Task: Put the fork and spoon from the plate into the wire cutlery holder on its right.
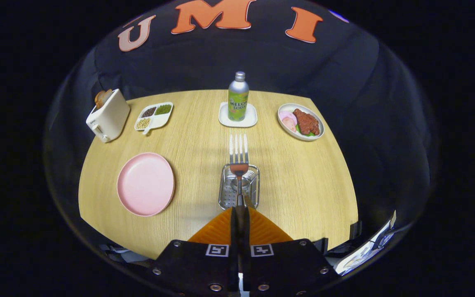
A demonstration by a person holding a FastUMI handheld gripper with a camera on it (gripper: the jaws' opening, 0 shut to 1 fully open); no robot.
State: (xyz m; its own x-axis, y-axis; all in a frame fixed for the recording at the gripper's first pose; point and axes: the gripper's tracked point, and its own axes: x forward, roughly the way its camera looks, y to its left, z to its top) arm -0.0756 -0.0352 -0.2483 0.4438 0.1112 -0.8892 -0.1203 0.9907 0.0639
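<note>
Hand-held gripper (239,214): fingers pressed together on the handle of the fork (238,154); tines point away, above the far rim of the wire cutlery holder (238,186)
Spoon: something pale seems to stand in the holder behind the handle; too hidden to name
Plate (145,184): pink, bare, left of the holder
Step in hand: likely lowering the fork in; tip the handle end down inside the wires, keep it centred, release only once it rests on the base
Surface (295,181): round, pale wood; toaster (108,115), divided dish (154,116), soda bottle (238,96) on a coaster (222,116), food plate (301,121) along the far side
Room: dark cloth wall behind
</note>
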